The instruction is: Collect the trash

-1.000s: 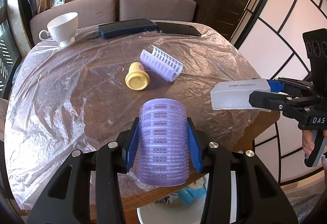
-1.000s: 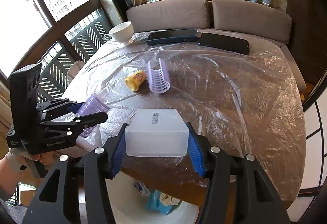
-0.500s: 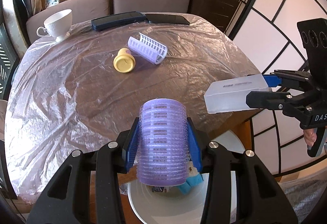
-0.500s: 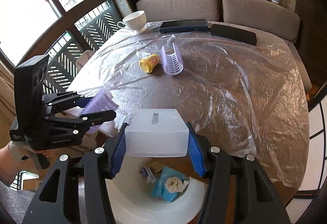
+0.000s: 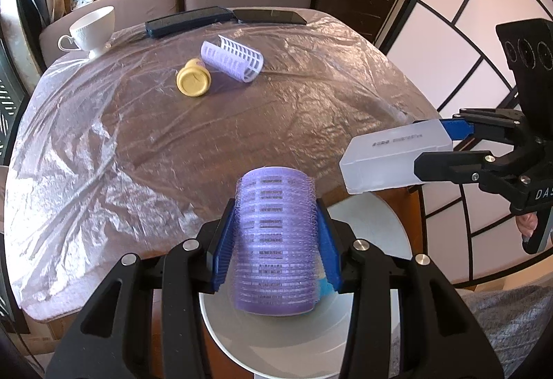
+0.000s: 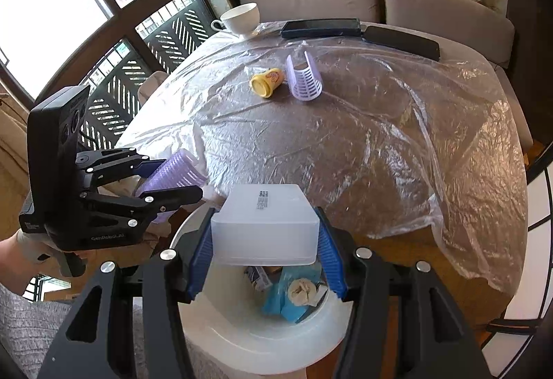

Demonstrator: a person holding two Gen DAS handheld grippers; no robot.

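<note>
My left gripper [image 5: 274, 237] is shut on a purple hair roller [image 5: 275, 240] and holds it over the white trash bin [image 5: 376, 223] at the table's near edge. My right gripper [image 6: 264, 240] is shut on a translucent white plastic box [image 6: 264, 225] above the same bin [image 6: 221, 327], which holds blue and crumpled scraps [image 6: 293, 296]. Each gripper shows in the other's view: the left one [image 6: 172, 178] and the right one [image 5: 435, 147]. On the table lie a small yellow cup [image 5: 193, 82] and a split purple roller [image 5: 233, 57].
The round table [image 5: 138, 137] is covered with clear plastic film. A white teacup [image 5: 93, 26] stands far left, and two dark phones [image 5: 188, 21] lie at the far edge. A sofa sits behind, a window to the left, and a panelled screen to the right.
Both grippers have drawn back from over the table to above the trash bin, which now shows more fully beneath them. Both still hold their items.
</note>
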